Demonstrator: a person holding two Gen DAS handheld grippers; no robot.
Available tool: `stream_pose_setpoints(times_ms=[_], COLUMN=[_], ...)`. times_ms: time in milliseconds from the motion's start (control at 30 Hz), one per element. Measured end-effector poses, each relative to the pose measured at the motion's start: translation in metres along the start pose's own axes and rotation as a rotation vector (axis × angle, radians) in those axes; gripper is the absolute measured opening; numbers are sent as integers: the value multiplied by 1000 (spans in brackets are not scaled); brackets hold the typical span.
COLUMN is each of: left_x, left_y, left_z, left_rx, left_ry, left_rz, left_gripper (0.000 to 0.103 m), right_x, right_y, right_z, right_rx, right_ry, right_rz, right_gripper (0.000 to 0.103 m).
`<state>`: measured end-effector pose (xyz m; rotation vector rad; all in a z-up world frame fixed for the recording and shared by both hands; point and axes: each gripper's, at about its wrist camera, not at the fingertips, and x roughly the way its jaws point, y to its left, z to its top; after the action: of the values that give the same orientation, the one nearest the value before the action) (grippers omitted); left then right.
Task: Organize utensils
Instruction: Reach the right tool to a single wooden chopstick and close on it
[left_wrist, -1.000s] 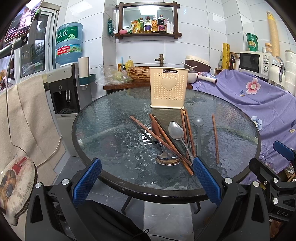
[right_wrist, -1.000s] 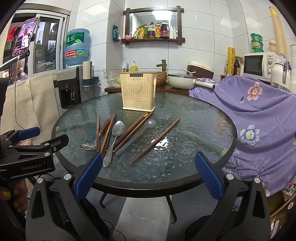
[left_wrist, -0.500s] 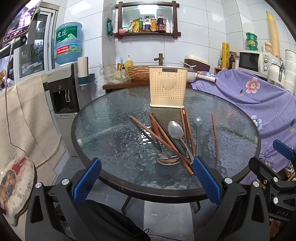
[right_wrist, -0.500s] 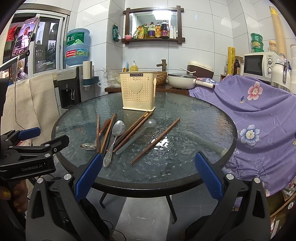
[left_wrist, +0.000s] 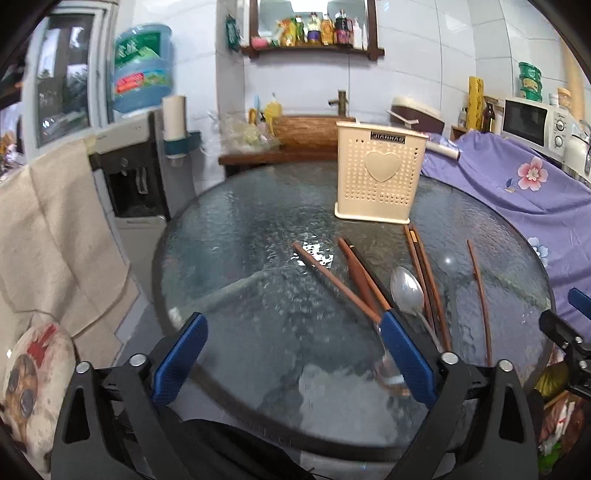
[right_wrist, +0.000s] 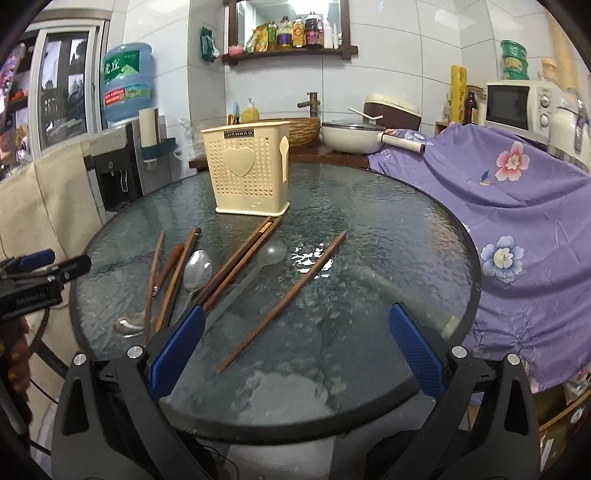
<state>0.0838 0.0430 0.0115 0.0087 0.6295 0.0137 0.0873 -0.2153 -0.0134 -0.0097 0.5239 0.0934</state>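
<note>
With nothing being held between its wide, closing jaws, the left gripper (left_wrist: 291, 354) is being kept above the table (left_wrist: 236, 258), chopsticks (left_wrist: 334, 282) and spoon (left_wrist: 406, 291) lying just ahead to its right, while the right gripper (right_wrist: 295, 347) is being held wide and empty.

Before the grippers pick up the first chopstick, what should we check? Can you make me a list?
1. Holder standing upright on the table: ok.
2. Holder has room inside: cannot tell, its top opening is not visible.
3. Left gripper holding nothing: ok, its jaws are closing a little with nothing between them.
4. Right gripper open and holding nothing: ok.
5. One chopstick lying alone, easy to grab: ok.
6. Other chopsticks and the metal spoon free of each other: not ok, they overlap in a pile.
</note>
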Motion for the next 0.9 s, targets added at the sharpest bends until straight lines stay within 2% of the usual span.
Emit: stream_pose_setpoints(times_ms=[100,233,500,600,667,833,900], left_x=[21,48,91,107,119,138,145], left_y=[1,-2,5,8,10,15,15], left_z=[15,27,45,51,54,59,60], left_rx=[7,26,16,12,-6,-69,-65], left_ry=[53,120,218,253,289,356,376], left_rz=[-51,-58,-42,-36,-49,-84,-68], left_gripper=[83,74,60,55,53,48,43], right_x=[23,53,110,132,147,167,173], right_y=[-4,-14,-33,-37,-38,-39,-38], right_z=[12,27,54,61,65,72,72], right_rx=[-28,-29,41,80,108,140,146], right_ry=[42,89,207,265,318,365,391], right_rz=[-2,-17,-33,-30,-31,-71,-73], right_gripper=[98,95,81,70,66,63,52])
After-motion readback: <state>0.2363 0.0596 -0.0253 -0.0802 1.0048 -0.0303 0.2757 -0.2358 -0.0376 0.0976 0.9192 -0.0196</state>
